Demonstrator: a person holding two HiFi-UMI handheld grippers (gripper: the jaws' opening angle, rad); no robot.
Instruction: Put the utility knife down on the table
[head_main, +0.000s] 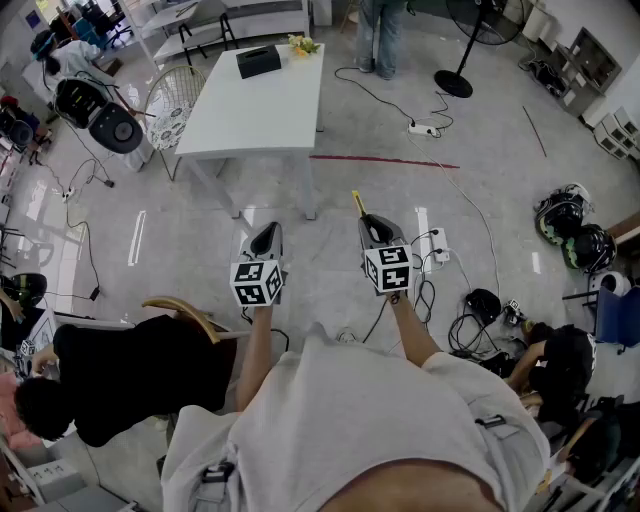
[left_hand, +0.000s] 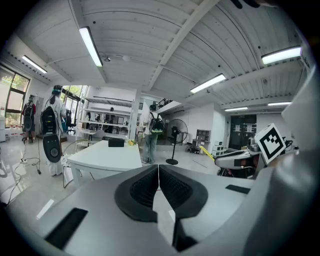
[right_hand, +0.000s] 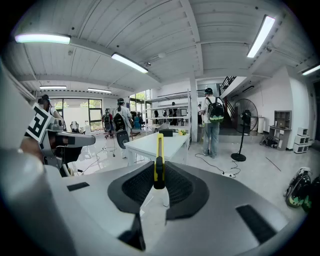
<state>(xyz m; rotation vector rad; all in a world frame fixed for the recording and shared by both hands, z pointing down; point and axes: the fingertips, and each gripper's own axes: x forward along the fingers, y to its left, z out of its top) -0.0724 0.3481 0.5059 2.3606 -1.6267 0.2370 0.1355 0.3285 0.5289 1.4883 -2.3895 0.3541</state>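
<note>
Gripping the yellow utility knife (right_hand: 159, 150) by its dark rear end in the right gripper (right_hand: 159, 184), with the yellow body jutting forward. Carrying nothing in the left gripper (left_hand: 158, 186), pinched together. Well short of the white table (head_main: 255, 105) (only floor and cables underneath). Could drop to the floor if released early, pivot out of so small a hold, or slide off if set near the edge.

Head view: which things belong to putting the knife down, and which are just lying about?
Job: utility knife, clamped in right gripper; white table.
Lying about: black box on the table, floor fan, power strip, helmets; left gripper, shut and empty.
</note>
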